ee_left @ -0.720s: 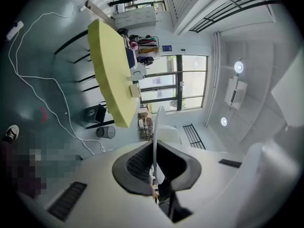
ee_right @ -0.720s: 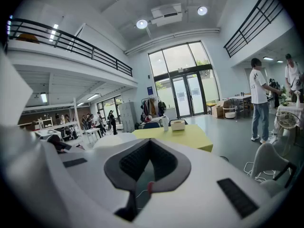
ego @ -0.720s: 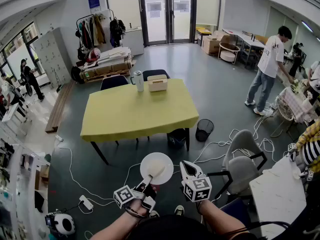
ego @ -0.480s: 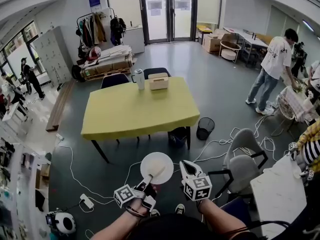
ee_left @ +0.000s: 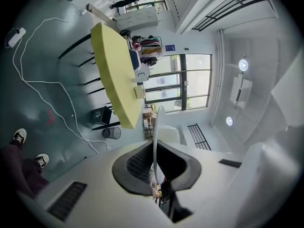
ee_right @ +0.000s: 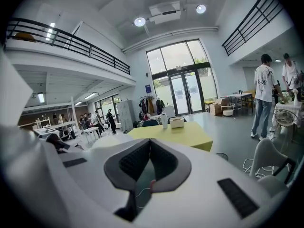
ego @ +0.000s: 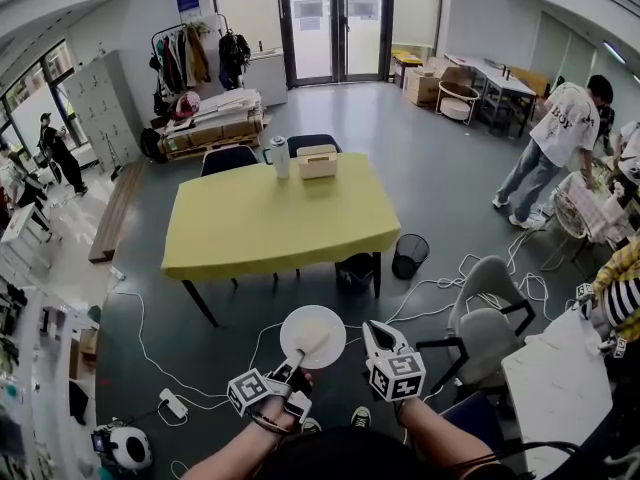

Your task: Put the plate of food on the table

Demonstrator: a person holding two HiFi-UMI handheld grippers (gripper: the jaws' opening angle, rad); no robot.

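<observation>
A white plate [ego: 325,323] with pale food [ego: 313,342] on it hangs over the grey floor, short of the yellow table [ego: 270,223]. My left gripper [ego: 298,365] is shut on its near rim. In the left gripper view the plate [ee_left: 156,127] shows edge-on between the pads of the left gripper [ee_left: 155,146], with the yellow table [ee_left: 114,75] beyond. My right gripper [ego: 374,336] is level with the plate on its right, apart from it. In the right gripper view the right gripper [ee_right: 149,142] has its tips together with nothing between them, and it points at the table [ee_right: 171,132].
A white jug [ego: 279,158] and a pale box [ego: 317,162] stand at the table's far end, with two dark chairs [ego: 228,160] behind. A black bin [ego: 408,258] and floor cables [ego: 150,353] lie near the table. Grey chairs [ego: 485,333] and a white desk [ego: 555,388] are at right.
The plate and both grippers keep their places. The person in the white shirt at the right has stepped further right.
</observation>
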